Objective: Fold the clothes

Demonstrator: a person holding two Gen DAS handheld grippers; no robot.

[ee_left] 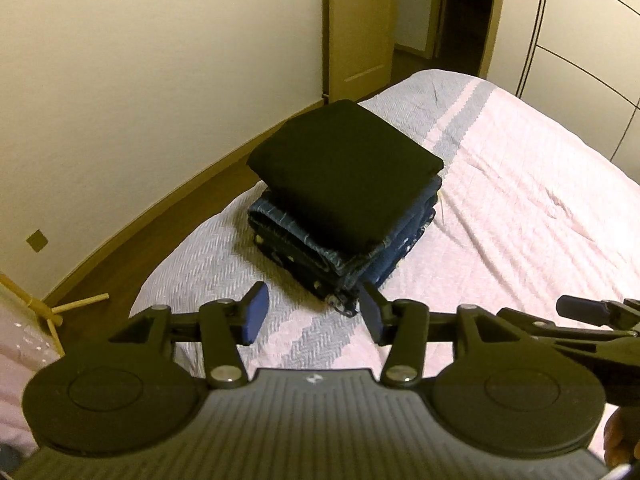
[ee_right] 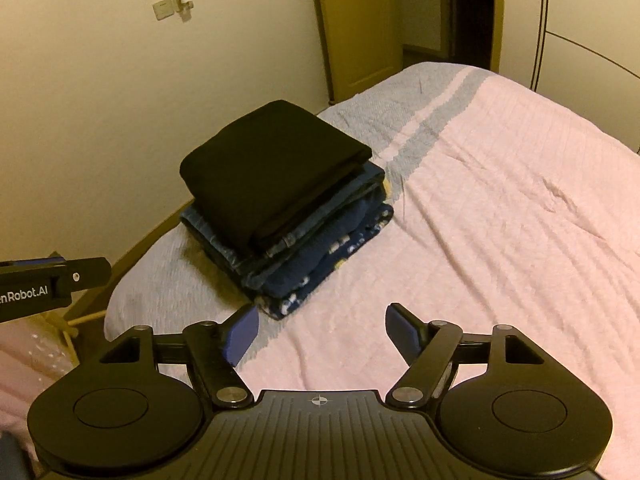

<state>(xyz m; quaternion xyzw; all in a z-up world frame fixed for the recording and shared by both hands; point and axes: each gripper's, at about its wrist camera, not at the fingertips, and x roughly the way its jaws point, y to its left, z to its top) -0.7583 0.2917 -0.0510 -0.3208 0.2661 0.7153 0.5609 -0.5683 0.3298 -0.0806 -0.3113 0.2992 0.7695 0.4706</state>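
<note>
A stack of folded clothes sits on the bed near its left edge. A folded black garment [ee_left: 344, 168] lies on top, over folded blue jeans [ee_left: 296, 236] and a dark blue patterned piece [ee_left: 388, 268]. The stack also shows in the right wrist view, with the black garment [ee_right: 276, 164] on top and the patterned piece [ee_right: 332, 256] at the bottom. My left gripper [ee_left: 314, 312] is open and empty, just short of the stack's near corner. My right gripper [ee_right: 322, 332] is open and empty, above the bedspread to the right of the stack.
The bed has a pink and grey bedspread [ee_left: 520, 208]. A cream wall [ee_left: 120, 100] and wood floor [ee_left: 132, 240] lie left of the bed. A door [ee_left: 356, 20] stands open at the back. A wooden rack [ee_left: 44, 308] stands at lower left.
</note>
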